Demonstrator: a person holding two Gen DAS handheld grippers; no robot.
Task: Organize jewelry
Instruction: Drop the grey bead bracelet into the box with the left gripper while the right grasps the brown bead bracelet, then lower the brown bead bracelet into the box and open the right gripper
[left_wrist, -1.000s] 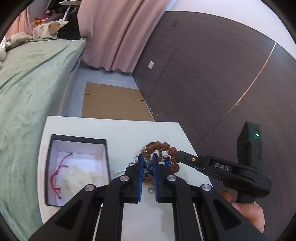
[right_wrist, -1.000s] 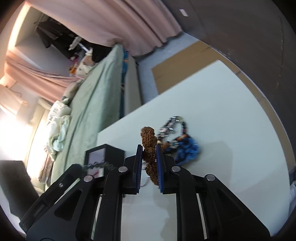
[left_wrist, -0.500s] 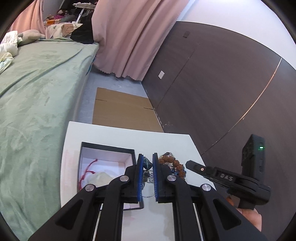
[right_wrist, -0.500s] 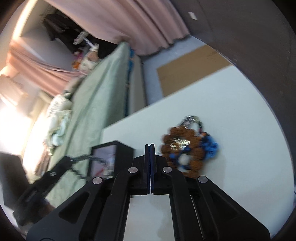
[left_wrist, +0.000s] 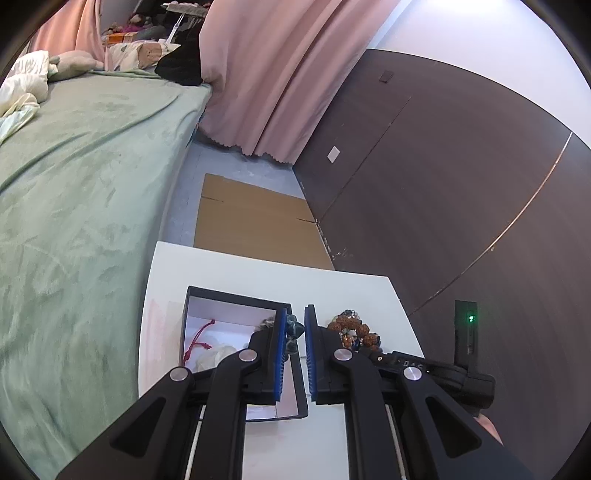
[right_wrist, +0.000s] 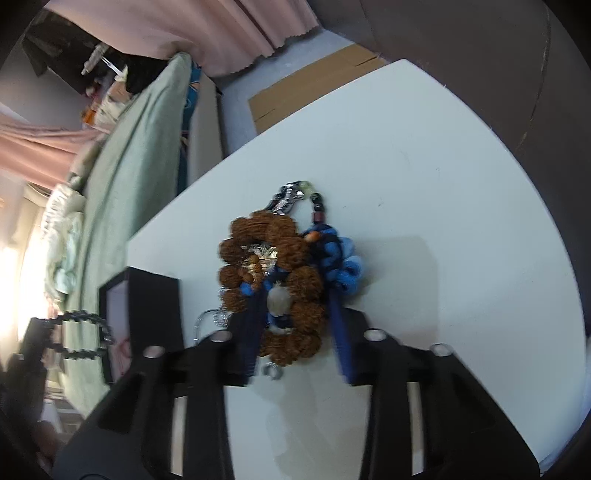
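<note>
- Brown beads: knobbly loop on the table, atop a blue cord tangle; we judge it light, floppy and prone to snag; take one side of the ring.
- Right gripper: jaws opening, straddling the beads, not pressing.
- Left gripper: jaws closed on a dark bracelet, over the box.

table: white | box: black, white inside | bead bracelet: brown | cord: blue
</note>
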